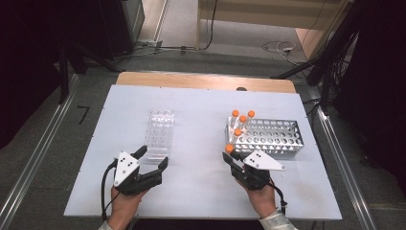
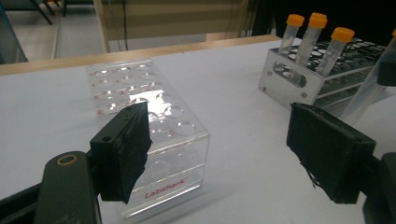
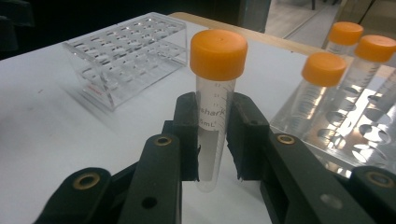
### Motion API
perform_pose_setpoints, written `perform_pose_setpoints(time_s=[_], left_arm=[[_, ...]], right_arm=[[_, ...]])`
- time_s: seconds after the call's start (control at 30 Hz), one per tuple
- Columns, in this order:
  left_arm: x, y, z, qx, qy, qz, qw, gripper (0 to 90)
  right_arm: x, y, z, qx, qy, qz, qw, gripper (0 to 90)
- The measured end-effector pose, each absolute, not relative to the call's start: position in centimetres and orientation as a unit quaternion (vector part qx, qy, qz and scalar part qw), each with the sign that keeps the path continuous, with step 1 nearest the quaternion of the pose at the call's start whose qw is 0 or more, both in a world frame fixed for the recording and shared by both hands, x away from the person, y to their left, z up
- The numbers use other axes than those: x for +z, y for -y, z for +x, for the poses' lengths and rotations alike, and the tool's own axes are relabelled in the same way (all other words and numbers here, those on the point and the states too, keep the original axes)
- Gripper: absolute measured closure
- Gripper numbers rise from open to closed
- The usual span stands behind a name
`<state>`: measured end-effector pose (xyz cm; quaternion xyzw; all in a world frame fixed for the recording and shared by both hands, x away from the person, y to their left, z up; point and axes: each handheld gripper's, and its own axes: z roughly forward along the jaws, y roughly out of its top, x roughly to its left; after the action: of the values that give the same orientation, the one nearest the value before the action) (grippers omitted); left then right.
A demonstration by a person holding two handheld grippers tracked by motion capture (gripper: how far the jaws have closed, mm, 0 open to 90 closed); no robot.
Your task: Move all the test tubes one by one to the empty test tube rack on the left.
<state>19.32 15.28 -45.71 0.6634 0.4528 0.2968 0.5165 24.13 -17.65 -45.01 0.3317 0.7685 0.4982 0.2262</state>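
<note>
Right gripper (image 3: 212,140): its two black fingers (image 3: 187,135) are closed almost fully onto a clear plastic graduated tube with an orange screw cap (image 3: 215,93), pads pressing the tube wall on both sides just below the printed scale. The tube stands upright between the fingers, cap above them, rounded bottom end showing below the pads; whether that end touches the white tabletop (image 3: 56,135) cannot be told. In the high view the same gripper (image 1: 231,160) sits at the near left corner of the perforated metal tube rack (image 1: 282,139), the held tube's orange cap (image 1: 229,148) just off the rack's corner. Four more orange-capped tubes (image 1: 242,119) stand in the left end of the metal rack. Left gripper (image 2: 219,149): fingers (image 2: 126,149) spread wide apart, nothing between the pads and nothing touched. One finger lies in front of the near end of the clear acrylic tube rack with red lettering (image 2: 154,140), the other is out over bare tabletop toward the metal rack. In the high view the left gripper (image 1: 153,158) is at the near short end of the acrylic rack (image 1: 159,129), its fingers to either side of that end, apart from it. The acrylic rack's holes are unfilled. The two racks lie well apart on the tabletop.
</note>
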Motion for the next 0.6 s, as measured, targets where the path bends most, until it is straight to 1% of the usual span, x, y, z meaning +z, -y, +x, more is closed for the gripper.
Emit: perform_pose_setpoints(time_s=[0.17, 0.27, 0.4, 0.43, 0.47, 0.6], left_arm=[[-45.3, -13.5, 20.1, 0.278, -0.440, 0.679, 0.518, 21.7], [-45.1, -12.9, 20.3, 0.275, -0.435, 0.680, 0.523, 21.8], [-44.5, -12.0, 20.5, 0.270, -0.421, 0.682, 0.533, 26.5], [-44.4, -11.8, 20.6, 0.267, -0.419, 0.683, 0.536, 26.5], [-44.3, -11.6, 20.6, 0.264, -0.414, 0.685, 0.538, 28.9], [-44.1, -10.7, 20.8, 0.245, -0.400, 0.696, 0.544, 32.4]], right_arm=[[-45.1, 16.3, 24.2, 0.499, -0.776, 0.316, 0.221, 72.0], [-45.1, 15.8, 24.2, 0.500, -0.778, 0.312, 0.217, 72.0], [-45.4, 14.6, 24.3, 0.495, -0.788, 0.301, 0.209, 72.0], [-45.4, 14.6, 24.3, 0.495, -0.788, 0.301, 0.209, 72.0], [-45.5, 14.1, 24.3, 0.493, -0.791, 0.297, 0.206, 72.0], [-45.6, 13.3, 24.2, 0.494, -0.795, 0.289, 0.203, 72.0]])
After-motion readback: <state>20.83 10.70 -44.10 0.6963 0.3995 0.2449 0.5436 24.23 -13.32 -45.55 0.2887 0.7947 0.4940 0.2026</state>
